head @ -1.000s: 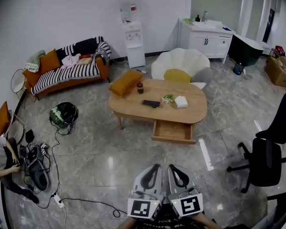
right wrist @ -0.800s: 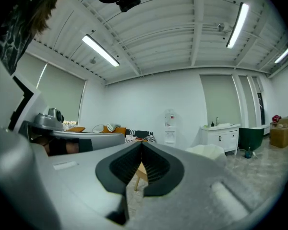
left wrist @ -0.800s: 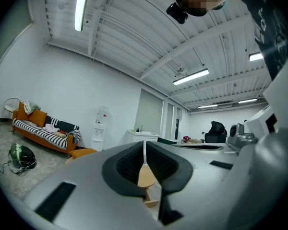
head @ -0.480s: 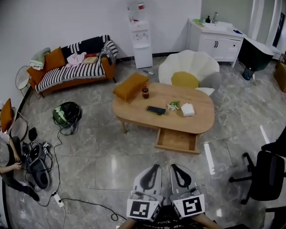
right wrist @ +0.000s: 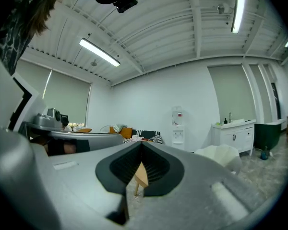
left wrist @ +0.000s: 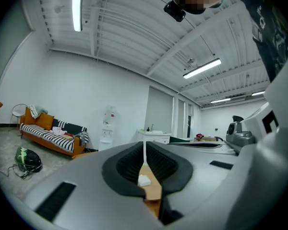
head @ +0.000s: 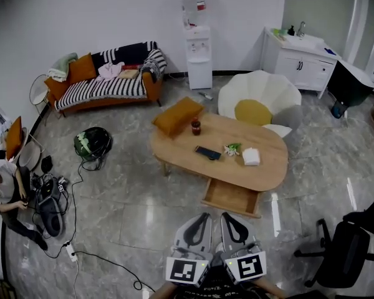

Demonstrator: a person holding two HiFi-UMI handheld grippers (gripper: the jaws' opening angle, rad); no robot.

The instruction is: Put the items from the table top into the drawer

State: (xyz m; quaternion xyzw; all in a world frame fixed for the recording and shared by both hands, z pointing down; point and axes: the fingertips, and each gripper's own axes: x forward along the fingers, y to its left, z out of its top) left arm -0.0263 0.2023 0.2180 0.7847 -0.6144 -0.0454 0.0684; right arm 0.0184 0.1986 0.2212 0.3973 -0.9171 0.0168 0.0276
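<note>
An oval wooden table [head: 265,175] stands on the tiled floor a few steps ahead. On it lie an orange cushion [head: 177,114], a dark red jar [head: 196,127], a black phone [head: 207,152], a small green item [head: 232,149] and a white tissue pack [head: 251,157]. The table's drawer [head: 232,197] is pulled open on the near side and looks empty. My left gripper [head: 202,218] and right gripper [head: 228,218] are side by side at the bottom of the head view, both shut and holding nothing, well short of the table. The table edge [left wrist: 152,191] shows between the left jaws.
A striped sofa [head: 106,86] and a water dispenser [head: 198,55] stand by the far wall. Behind the table is a white shell chair [head: 262,95], with a white cabinet [head: 299,58] beyond. A black office chair [head: 349,260] is at the right. A green bag [head: 93,143], cables and a seated person [head: 3,192] are at the left.
The table, sofa and dispenser have shifted right and lower in the head view and look slightly nearer. Both grippers stay shut, side by side at the bottom.
</note>
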